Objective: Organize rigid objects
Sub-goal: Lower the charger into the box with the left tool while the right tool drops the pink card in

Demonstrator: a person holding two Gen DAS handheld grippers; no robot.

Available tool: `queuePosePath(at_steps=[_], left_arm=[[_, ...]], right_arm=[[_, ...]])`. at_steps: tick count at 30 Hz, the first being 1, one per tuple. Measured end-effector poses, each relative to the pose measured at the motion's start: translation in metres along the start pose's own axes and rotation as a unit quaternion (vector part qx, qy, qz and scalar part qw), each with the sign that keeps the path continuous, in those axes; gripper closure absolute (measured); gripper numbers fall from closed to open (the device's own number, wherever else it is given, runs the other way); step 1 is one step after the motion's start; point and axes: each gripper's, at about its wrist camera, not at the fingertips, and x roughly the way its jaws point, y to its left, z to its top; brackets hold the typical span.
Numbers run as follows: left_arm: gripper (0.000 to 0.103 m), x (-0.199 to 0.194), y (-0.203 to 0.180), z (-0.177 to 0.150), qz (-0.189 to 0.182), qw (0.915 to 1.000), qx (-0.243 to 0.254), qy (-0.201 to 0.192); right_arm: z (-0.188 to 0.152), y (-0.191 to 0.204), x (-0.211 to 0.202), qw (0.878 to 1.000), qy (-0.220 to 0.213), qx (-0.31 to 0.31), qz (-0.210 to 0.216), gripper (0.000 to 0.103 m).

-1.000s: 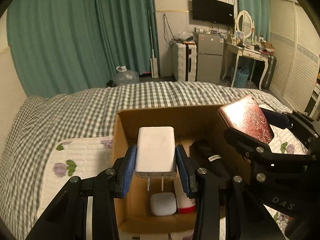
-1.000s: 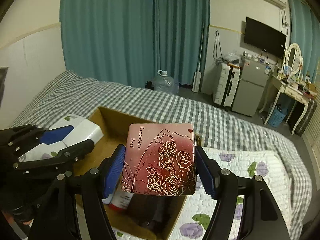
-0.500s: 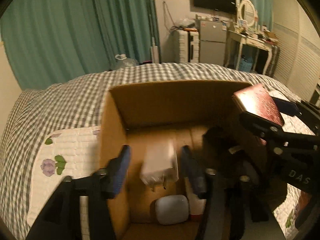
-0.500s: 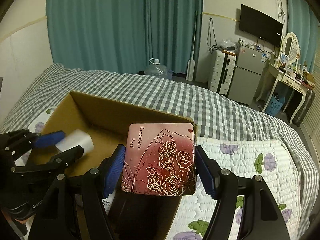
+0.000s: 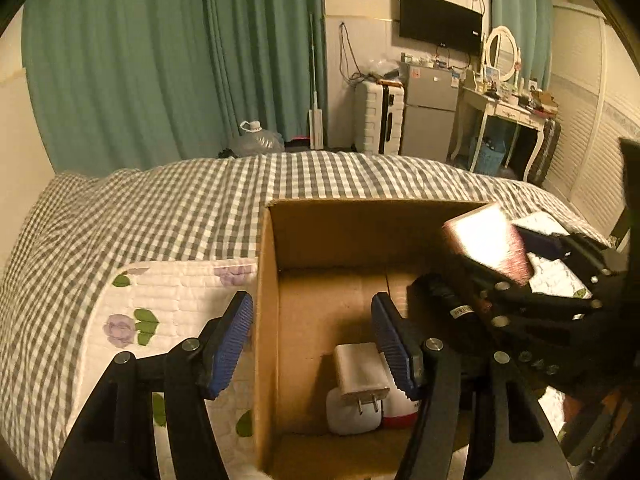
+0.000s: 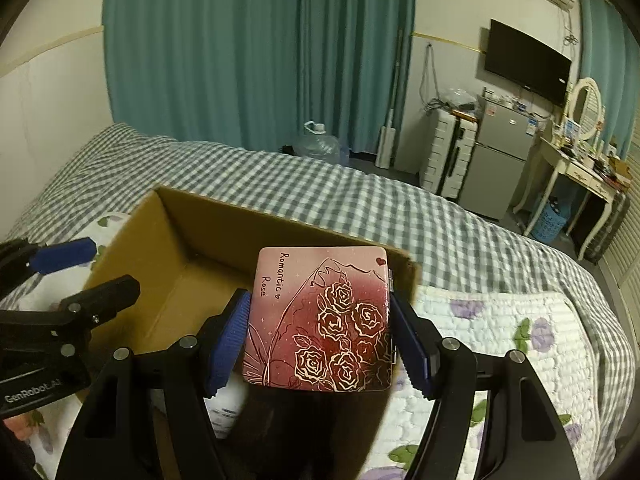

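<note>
A cardboard box (image 5: 344,232) stands open on the bed; it also shows in the right wrist view (image 6: 200,248). My left gripper (image 5: 314,344) is open and empty above the box's left wall. A white plug charger (image 5: 360,372) lies inside the box on a white rounded item (image 5: 348,416), beside a red-and-white bottle (image 5: 400,408) and a black object (image 5: 448,304). My right gripper (image 6: 320,340) is shut on a red rose-patterned case (image 6: 324,320), held over the box's right side; the case also shows in the left wrist view (image 5: 486,244).
The bed has a grey checked cover (image 5: 160,208) and a white floral quilt (image 5: 172,292), (image 6: 500,320) around the box. Beyond the bed are teal curtains (image 5: 160,60), a water jug (image 5: 258,140), a white suitcase (image 5: 376,116), a fridge (image 5: 430,112) and a dressing table (image 5: 508,108).
My left gripper opened and let the white charger drop into the box, then pulled back and left. My right gripper still holds the rose case, now lower over the box.
</note>
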Motion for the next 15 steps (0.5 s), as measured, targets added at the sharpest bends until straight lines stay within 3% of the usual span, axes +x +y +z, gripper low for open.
queuePosePath(at_steps=[2,5,10,12,15], left_arm=[[0.038,-0.007,0.002,-0.001,0.002,1.0000,-0.001,-0.001],[0.037,-0.019,0.005,-0.003,0.009,0.9999,-0.003,-0.004],[0.036,-0.052,0.013,-0.009,0.014,0.9997,-0.007,-0.018],[0.036,-0.067,0.017,-0.014,0.015,0.9996,-0.006,-0.025],[0.035,-0.086,0.022,-0.026,0.022,0.9994,0.000,-0.027]], right_arm=[[0.000,0.006,0.003,1.000,0.006,-0.004,0.014,0.033],[-0.002,0.014,-0.003,1.000,-0.001,-0.019,0.002,0.017],[-0.008,0.016,-0.033,1.000,-0.015,-0.015,-0.001,0.015],[-0.017,0.015,-0.052,1.000,-0.022,-0.007,0.000,0.009],[-0.034,0.020,-0.081,1.000,-0.025,-0.001,-0.002,0.009]])
